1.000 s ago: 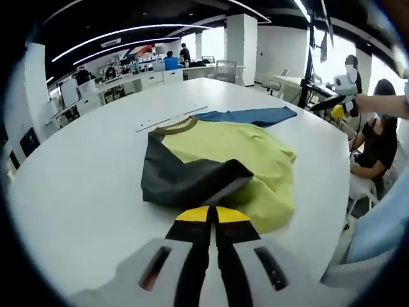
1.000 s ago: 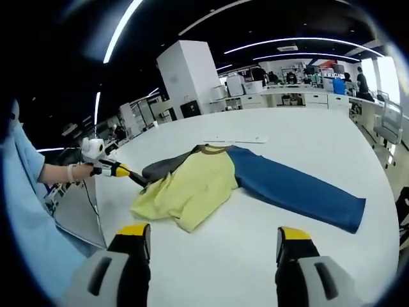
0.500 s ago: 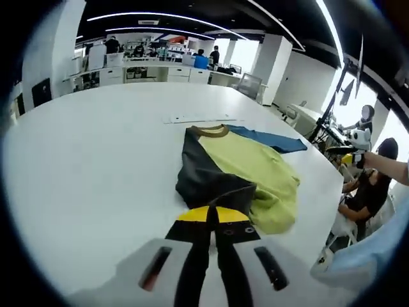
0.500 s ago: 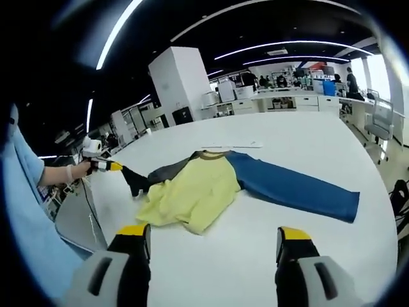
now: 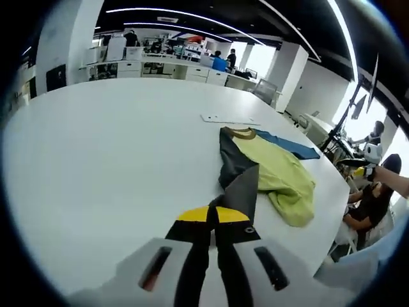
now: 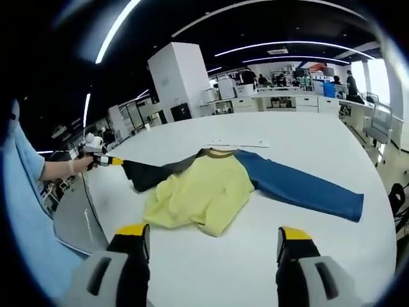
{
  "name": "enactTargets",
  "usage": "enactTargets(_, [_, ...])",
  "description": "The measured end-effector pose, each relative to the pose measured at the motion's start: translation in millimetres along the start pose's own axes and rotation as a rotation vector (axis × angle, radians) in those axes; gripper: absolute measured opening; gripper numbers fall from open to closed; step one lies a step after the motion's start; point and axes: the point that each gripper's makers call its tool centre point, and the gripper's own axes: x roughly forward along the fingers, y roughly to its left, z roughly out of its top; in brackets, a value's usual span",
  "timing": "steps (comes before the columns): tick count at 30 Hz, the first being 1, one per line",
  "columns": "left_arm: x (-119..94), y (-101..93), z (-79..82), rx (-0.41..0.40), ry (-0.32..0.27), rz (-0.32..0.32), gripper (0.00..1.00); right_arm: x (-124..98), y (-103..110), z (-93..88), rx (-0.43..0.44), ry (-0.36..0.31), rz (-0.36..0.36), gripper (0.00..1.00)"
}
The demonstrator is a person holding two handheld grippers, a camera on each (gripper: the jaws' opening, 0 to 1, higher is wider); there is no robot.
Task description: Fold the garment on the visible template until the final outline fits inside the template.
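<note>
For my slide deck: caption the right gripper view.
Left gripper stretches the dark sleeve of a yellow shirt; right gripper waits open.

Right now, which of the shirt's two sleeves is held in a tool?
The dark grey sleeve: the left tool is shut on its cuff, pulling it out straight. The blue sleeve lies flat on the table, untouched.

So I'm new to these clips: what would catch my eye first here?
The shirt on the white table: a yellow-green body, a blue sleeve laid out flat to one side, and a dark sleeve pulled out straight the other way. The left gripper is shut on that dark sleeve's end.
</note>
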Motion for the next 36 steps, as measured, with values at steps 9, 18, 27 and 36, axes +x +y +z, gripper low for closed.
enactTargets(9, [0.9,62.4,16.6,-0.040,0.003,0.030,0.00,12.3,10.1,4.8,-0.015,0.020,-0.018,0.83])
enactTargets(18, [23.0,126.7,26.2,-0.046,0.058,0.091,0.00,24.3,16.0,0.1,-0.013,0.066,-0.034,0.84])
enactTargets(27, [43.3,166.4,22.5,-0.086,0.087,0.123,0.00,35.4,13.3,8.3,-0.012,0.074,-0.058,0.84])
enactTargets(36, [54.5,225.3,17.4,-0.136,0.135,0.189,0.00,41.5,12.4,12.0,-0.028,0.107,-0.063,0.84])
